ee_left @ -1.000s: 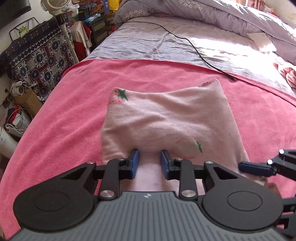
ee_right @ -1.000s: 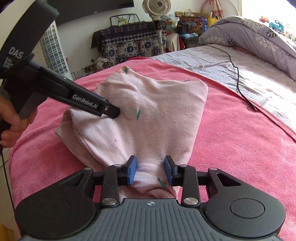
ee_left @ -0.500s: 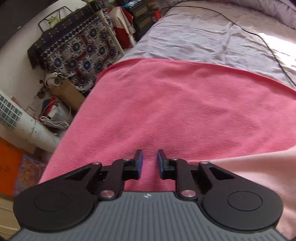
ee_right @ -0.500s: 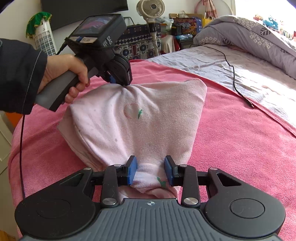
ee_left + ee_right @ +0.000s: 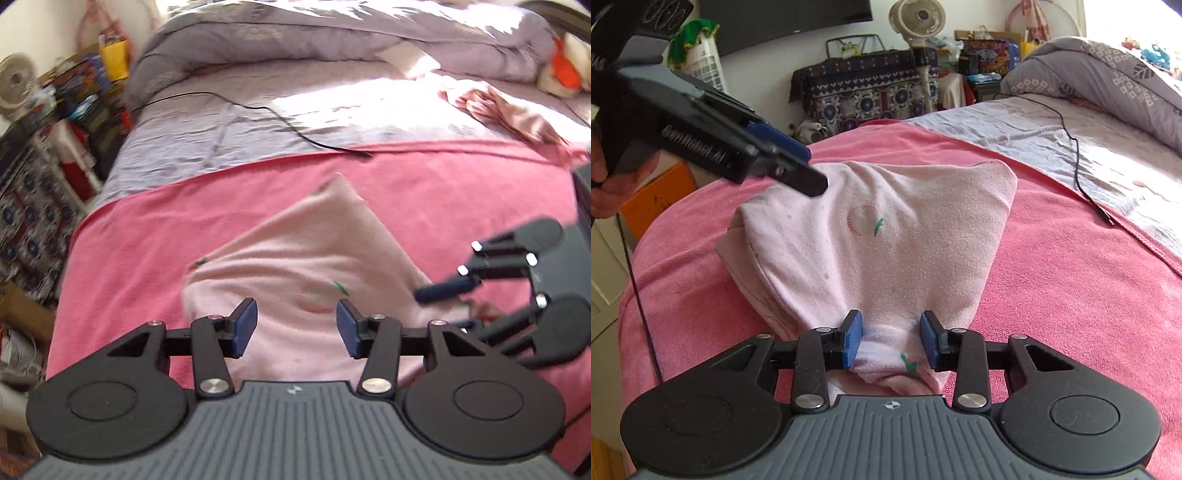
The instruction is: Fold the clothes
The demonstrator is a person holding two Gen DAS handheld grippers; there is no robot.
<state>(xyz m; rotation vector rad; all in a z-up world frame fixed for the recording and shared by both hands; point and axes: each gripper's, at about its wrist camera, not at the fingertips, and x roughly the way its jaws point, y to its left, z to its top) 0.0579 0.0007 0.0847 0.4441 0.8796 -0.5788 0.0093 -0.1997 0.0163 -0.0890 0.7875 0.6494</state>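
A folded pale pink garment [image 5: 886, 236] with strawberry prints lies on the pink blanket [image 5: 1071, 295]; it also shows in the left wrist view [image 5: 306, 266]. My right gripper [image 5: 891, 343] has its blue pads on either side of the garment's bunched near end and grips it. My left gripper [image 5: 295, 325] is open and empty, held over the garment's left side; it also shows in the right wrist view [image 5: 798, 173], above the garment's far left corner. The right gripper also shows in the left wrist view [image 5: 443, 291], at the garment's right edge.
A black cable [image 5: 1082, 162] runs across the grey sheet [image 5: 258, 122] beyond the blanket. A grey duvet [image 5: 332, 40] is heaped at the bed's far end, with more pink cloth [image 5: 509, 110] near it. A fan [image 5: 916, 18] and cluttered furniture [image 5: 864, 96] stand left of the bed.
My left gripper swung out over the blanket's left, then back over the garment, and its jaws opened wider. The right gripper has kept its hold on the garment's near end.
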